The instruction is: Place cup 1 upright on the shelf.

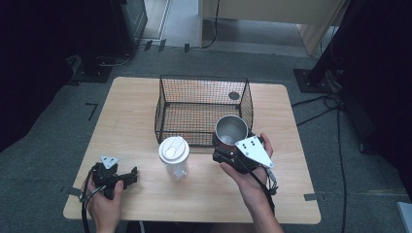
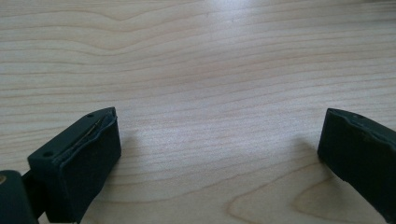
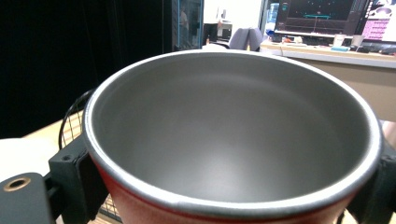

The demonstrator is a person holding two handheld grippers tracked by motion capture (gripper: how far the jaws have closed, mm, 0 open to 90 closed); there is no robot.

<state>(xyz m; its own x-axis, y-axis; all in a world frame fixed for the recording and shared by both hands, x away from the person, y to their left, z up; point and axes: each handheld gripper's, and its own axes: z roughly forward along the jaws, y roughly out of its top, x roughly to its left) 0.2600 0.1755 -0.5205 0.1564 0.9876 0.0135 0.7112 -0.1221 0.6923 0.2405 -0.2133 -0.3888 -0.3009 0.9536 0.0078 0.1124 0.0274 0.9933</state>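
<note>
The right gripper (image 1: 232, 145) clamps its jaws on a red metal cup (image 1: 230, 131) with a bare steel inside, held just in front of the wire basket (image 1: 165, 104) – no readable writing on it. The left gripper (image 2: 219, 154) rests low over the table (image 1: 131, 121), jaws spread wide, beside a lidded clear cup (image 1: 174, 156)

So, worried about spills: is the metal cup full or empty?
Empty: the metal cup shows bare steel inside, held in the right hand-held gripper.

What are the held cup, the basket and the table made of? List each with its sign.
Cup: likely steel, brushed grey inside, red outer coat.
Basket: black wire mesh, see-through grid.
Table: wood or wood-look laminate, pale grain lines.
</note>
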